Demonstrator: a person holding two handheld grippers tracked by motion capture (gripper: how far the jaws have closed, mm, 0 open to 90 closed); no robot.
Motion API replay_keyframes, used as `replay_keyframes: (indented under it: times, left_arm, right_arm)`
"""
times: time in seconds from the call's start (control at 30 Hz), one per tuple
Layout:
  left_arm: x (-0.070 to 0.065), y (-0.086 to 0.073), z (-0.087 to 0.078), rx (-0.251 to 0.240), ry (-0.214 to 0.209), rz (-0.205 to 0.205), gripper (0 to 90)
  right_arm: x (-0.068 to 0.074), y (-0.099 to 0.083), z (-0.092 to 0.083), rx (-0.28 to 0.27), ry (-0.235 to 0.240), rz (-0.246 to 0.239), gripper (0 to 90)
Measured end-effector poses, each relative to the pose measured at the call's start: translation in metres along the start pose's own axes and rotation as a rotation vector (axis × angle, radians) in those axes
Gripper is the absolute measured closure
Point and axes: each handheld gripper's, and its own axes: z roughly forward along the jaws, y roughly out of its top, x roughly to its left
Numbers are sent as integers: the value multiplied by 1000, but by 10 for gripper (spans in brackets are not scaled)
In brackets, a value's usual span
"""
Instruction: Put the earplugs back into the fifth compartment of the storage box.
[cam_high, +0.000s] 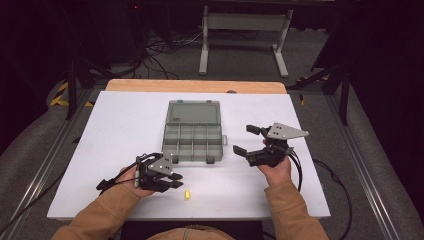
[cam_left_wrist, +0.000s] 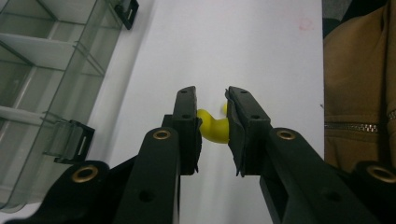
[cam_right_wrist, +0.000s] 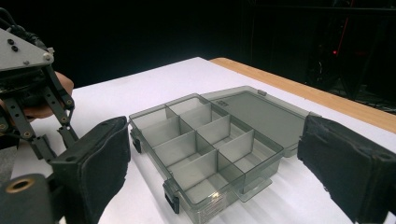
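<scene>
Where the left tongs (cam_left_wrist: 210, 95) narrow, both pads bear on a yellow piece (cam_left_wrist: 212, 128), taken across its middle, just over the near edge of the bench (cam_high: 125, 125).
Piece: small, likely very light; its curved look between the pads suggests soft rubber or plastic. Best held mid-body with mild pressure; a grip at the pad tips could let it squirt out.
Right tongs (cam_high: 246, 139): wide, empty, facing the box (cam_high: 192, 131).
Box: grey, compartmented, lid open, compartments bare, mid-bench.

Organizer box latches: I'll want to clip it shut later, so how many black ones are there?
2: left latch and right latch, both on the box's near front edge.
</scene>
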Motion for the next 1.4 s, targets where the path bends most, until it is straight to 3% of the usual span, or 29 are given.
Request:
replay_keyframes:
  times: [0.2,0.37,0.7,1.07,1.4]
  left_arm:
    - [8,4,-7,-15,12,-12,755]
    - [18,6,-13,-20,24,-49,761]
    - [38,11,-23,-55,80,-98,760]
    - [62,5,-26,-95,112,-208,759]
    - [76,2,-20,-99,182,-295,754]
  right_arm:
    - [0,0,0,-1,1,2,94]
    - [0,-1,1,1,3,2,94]
    - [1,-1,2,7,5,0,95]
    - [1,-1,1,1,6,-2,95]
    - [1,-2,2,9,9,-2,96]
